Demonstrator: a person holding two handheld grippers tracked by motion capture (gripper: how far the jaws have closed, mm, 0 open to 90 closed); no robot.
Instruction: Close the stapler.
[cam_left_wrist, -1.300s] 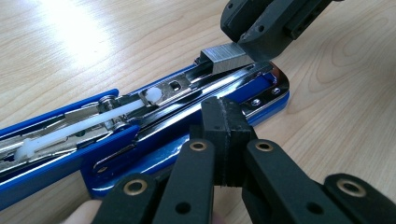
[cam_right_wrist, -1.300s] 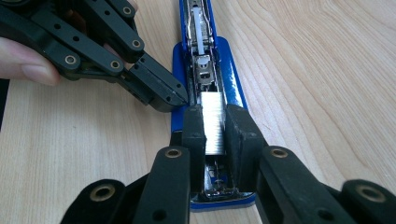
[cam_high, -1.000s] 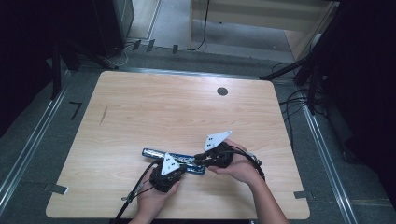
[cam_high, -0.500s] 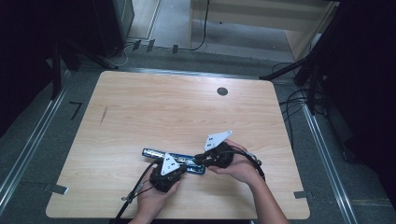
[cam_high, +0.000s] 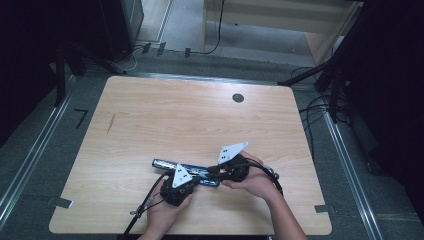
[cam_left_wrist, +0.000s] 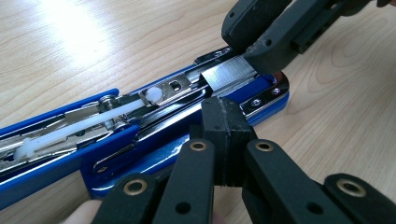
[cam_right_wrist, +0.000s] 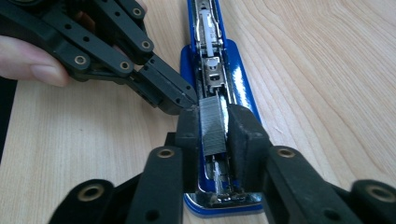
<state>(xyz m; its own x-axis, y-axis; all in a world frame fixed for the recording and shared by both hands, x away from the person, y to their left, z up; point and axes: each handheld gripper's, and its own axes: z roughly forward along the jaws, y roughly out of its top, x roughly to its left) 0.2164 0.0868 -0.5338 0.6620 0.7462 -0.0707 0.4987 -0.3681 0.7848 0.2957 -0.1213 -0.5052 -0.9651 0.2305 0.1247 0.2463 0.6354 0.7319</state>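
A blue stapler (cam_high: 165, 163) lies opened flat on the wooden table, its metal magazine channel (cam_left_wrist: 163, 91) facing up. My right gripper (cam_right_wrist: 212, 128) is shut on a silver staple strip (cam_right_wrist: 212, 122), which it holds down in the front end of the channel. In the left gripper view the same strip (cam_left_wrist: 229, 74) shows under the right gripper's fingers (cam_left_wrist: 275, 44). My left gripper (cam_left_wrist: 226, 135) is shut with nothing between its pads. Its tips rest against the stapler's blue side (cam_left_wrist: 154, 158), just beside the strip. In the high view both grippers (cam_high: 192, 176) (cam_high: 212, 172) meet over the stapler's right end.
The table (cam_high: 200, 120) stretches away beyond the stapler, with a dark round grommet (cam_high: 238, 98) near its far edge and a small dark mark (cam_high: 110, 123) at the left. Cables (cam_high: 145, 205) trail off the near edge. Dark stands and cables surround the table.
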